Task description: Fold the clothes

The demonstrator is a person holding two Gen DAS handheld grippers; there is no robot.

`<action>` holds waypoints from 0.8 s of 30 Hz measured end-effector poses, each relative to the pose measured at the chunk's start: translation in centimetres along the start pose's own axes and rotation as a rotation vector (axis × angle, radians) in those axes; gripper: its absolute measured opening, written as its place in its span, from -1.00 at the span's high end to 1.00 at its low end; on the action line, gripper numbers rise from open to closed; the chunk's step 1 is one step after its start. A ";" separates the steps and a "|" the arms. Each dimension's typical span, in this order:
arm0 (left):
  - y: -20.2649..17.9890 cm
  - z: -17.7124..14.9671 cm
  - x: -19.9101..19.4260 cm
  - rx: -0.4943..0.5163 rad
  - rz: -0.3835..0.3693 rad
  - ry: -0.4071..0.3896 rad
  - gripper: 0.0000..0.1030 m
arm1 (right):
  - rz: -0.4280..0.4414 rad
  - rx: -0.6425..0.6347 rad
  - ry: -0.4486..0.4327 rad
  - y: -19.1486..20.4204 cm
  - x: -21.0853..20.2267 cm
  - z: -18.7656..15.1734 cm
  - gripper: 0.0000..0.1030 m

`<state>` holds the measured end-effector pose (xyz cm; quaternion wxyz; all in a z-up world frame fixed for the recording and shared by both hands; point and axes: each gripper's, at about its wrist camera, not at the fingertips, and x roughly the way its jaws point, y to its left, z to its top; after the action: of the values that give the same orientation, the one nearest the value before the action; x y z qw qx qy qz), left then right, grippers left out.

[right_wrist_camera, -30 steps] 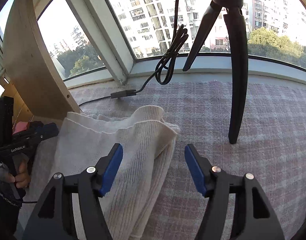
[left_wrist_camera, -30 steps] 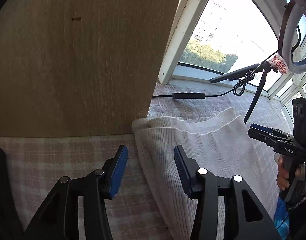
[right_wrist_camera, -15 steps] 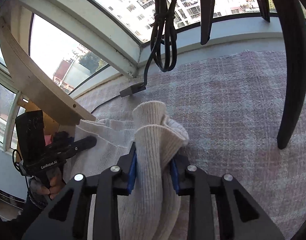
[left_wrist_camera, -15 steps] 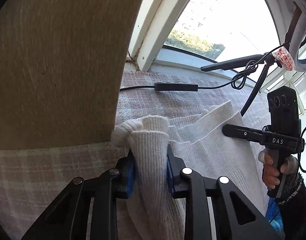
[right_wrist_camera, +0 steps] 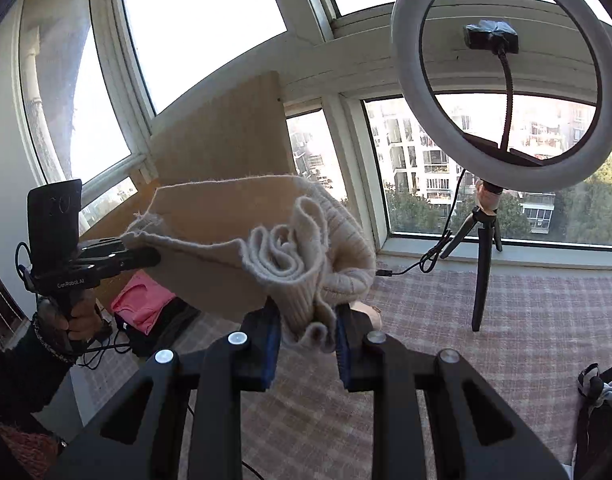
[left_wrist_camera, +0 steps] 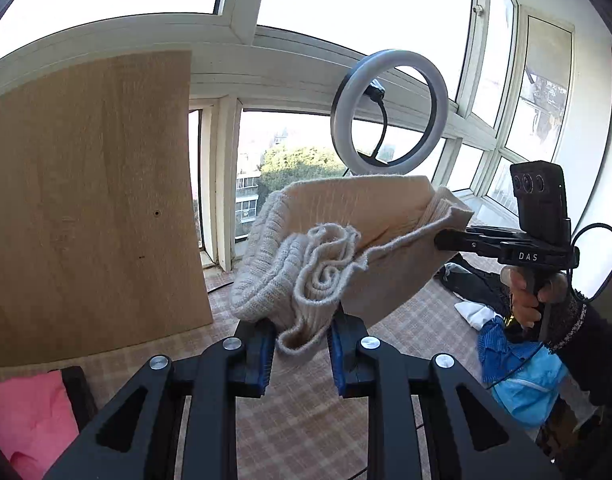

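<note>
A cream ribbed knit garment (left_wrist_camera: 346, 240) hangs stretched in the air between both grippers, well above the checked table cover (left_wrist_camera: 306, 416). My left gripper (left_wrist_camera: 299, 350) is shut on one bunched corner of it. At the garment's other end, seen in the right wrist view, the cream garment (right_wrist_camera: 233, 240) is bunched in my right gripper (right_wrist_camera: 308, 346), which is shut on it. Each view shows the other gripper held in a hand: the right gripper (left_wrist_camera: 462, 240) at the right, the left gripper (right_wrist_camera: 145, 256) at the left.
A ring light (right_wrist_camera: 506, 80) on a small tripod stands on the checked cover by the windows. A wooden board (left_wrist_camera: 85, 200) leans at the left. Pink cloth (left_wrist_camera: 25, 420) lies at the lower left, blue cloth (left_wrist_camera: 518, 380) and dark and white clothes (left_wrist_camera: 474, 284) at the right.
Both grippers, open beside the garment a second ago, shut on its corners and have lifted it off the table into the air, both views tilting up toward the windows.
</note>
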<state>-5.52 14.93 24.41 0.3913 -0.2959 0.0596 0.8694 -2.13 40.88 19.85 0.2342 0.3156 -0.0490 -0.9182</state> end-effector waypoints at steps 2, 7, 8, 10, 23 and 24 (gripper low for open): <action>-1.9 -5.3 -0.3 0.040 -0.006 0.108 0.27 | -0.052 -0.032 0.111 1.6 -0.4 -4.9 0.31; -2.3 -19.6 -1.5 -0.095 -0.012 0.509 0.31 | -0.078 0.116 0.383 1.6 -2.0 -17.1 0.27; -1.8 -20.8 -2.3 -0.153 -0.006 0.526 0.37 | -0.068 0.162 0.373 1.3 -3.0 -18.1 0.27; -1.0 -21.3 -3.7 -0.226 0.008 0.498 0.37 | -0.071 0.206 0.325 0.8 -4.2 -17.9 0.27; -2.4 -17.2 5.2 -0.201 -0.019 0.365 0.34 | -0.020 0.333 0.273 -0.6 5.2 -15.0 0.28; -2.5 -17.6 6.1 -0.207 -0.019 0.387 0.33 | -0.020 0.330 0.308 -0.5 6.0 -15.5 0.28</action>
<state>1.36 14.62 6.89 0.3484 -0.4962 0.0413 0.7942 2.84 39.42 4.09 0.1750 0.4867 -0.1588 -0.8410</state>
